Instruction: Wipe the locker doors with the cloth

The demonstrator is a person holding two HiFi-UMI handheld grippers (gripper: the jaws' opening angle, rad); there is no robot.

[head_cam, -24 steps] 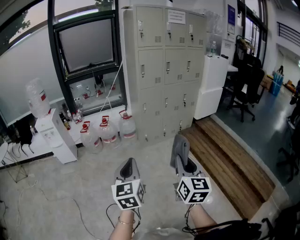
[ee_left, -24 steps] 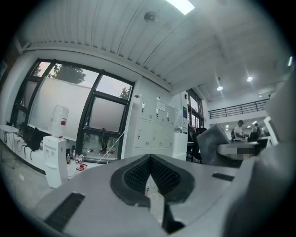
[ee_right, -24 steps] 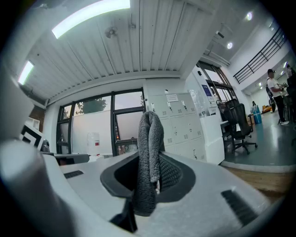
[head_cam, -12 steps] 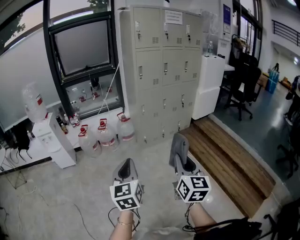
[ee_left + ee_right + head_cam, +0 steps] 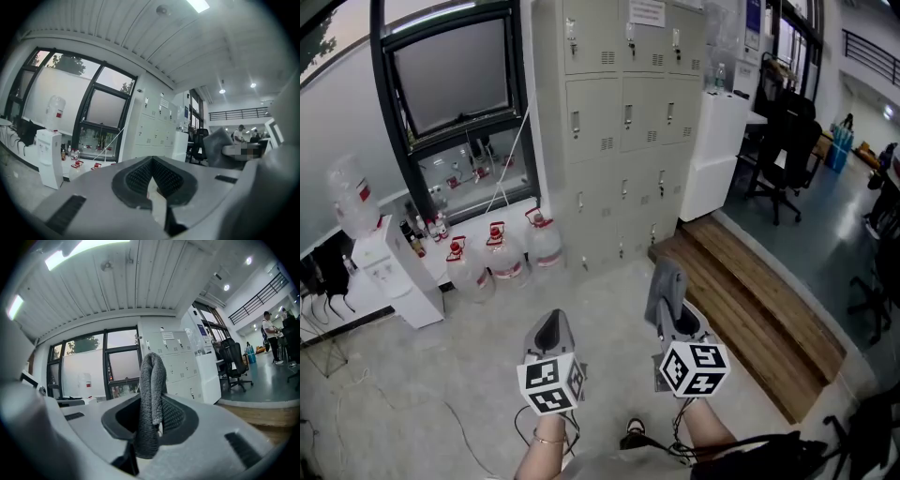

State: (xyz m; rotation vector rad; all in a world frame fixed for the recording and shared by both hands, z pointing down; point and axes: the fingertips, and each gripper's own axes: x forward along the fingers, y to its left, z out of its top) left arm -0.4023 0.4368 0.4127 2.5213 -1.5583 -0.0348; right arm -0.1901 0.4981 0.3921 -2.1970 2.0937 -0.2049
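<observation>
Grey terry cloth (image 5: 664, 284), clamped in our right gripper (image 5: 673, 323) for wiping, faces beige metal locker doors (image 5: 623, 122) well ahead; our left gripper (image 5: 551, 336) is closed, empty.

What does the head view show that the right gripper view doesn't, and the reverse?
Head view only: clear water jugs with red caps on the floor, and the grippers' square-marker cubes. Right gripper view only: the white ribbed ceiling with its strip light, and a person standing at far right. Both: the grey terry cloth pinched between the right gripper fingers, the beige metal lockers and the black office chair.
</observation>
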